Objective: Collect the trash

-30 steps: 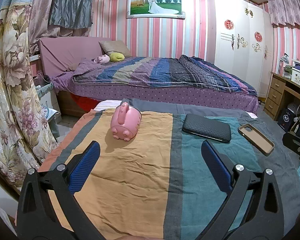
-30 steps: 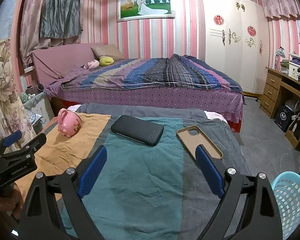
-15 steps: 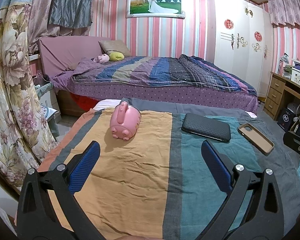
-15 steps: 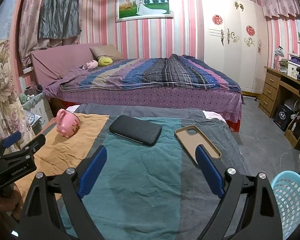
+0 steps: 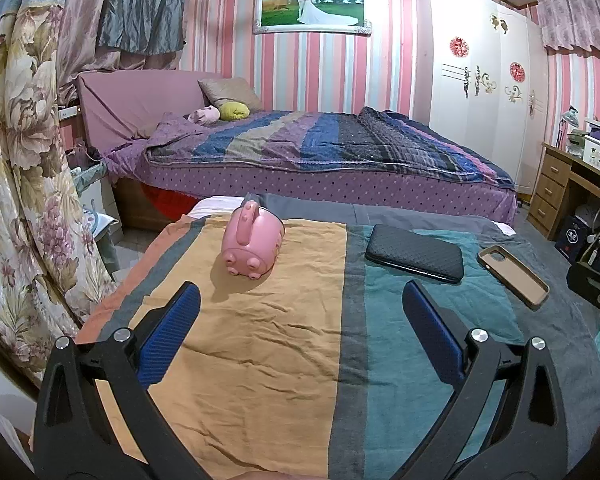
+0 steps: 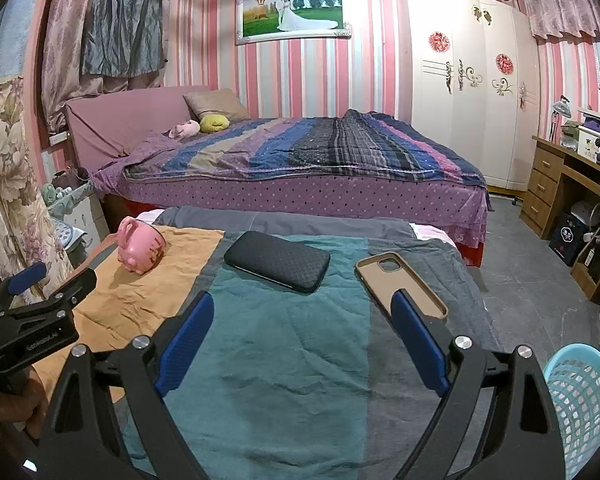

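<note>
- The likely trash lay on the striped cloth [image 5: 260,360] in front of you: a pink pig-shaped mug [image 5: 254,242] tipped on its side on the orange band, a black textured case [image 5: 414,253] on the teal band, and an empty phone case [image 5: 514,274] on the grey band, each apart from the others.
- In the left wrist view they sat across the middle of the frame, the mug left of centre, the phone case at the right.
- Your left gripper [image 5: 300,312] stood wide, nothing between its blue pads, above the cloth short of the mug.
- Your right gripper [image 6: 302,320] was equally wide and empty; its right pad overlapped the near end of the phone case [image 6: 400,280] in the picture, though I cannot tell if it touched.
- Only the right wrist view showed the light blue mesh basket [image 6: 584,396] at the lower right, beside the cloth, and your left gripper's body at the left edge.
- Both views showed the purple bed [image 5: 320,160] behind, and a wooden desk [image 6: 556,184] at the right.
</note>
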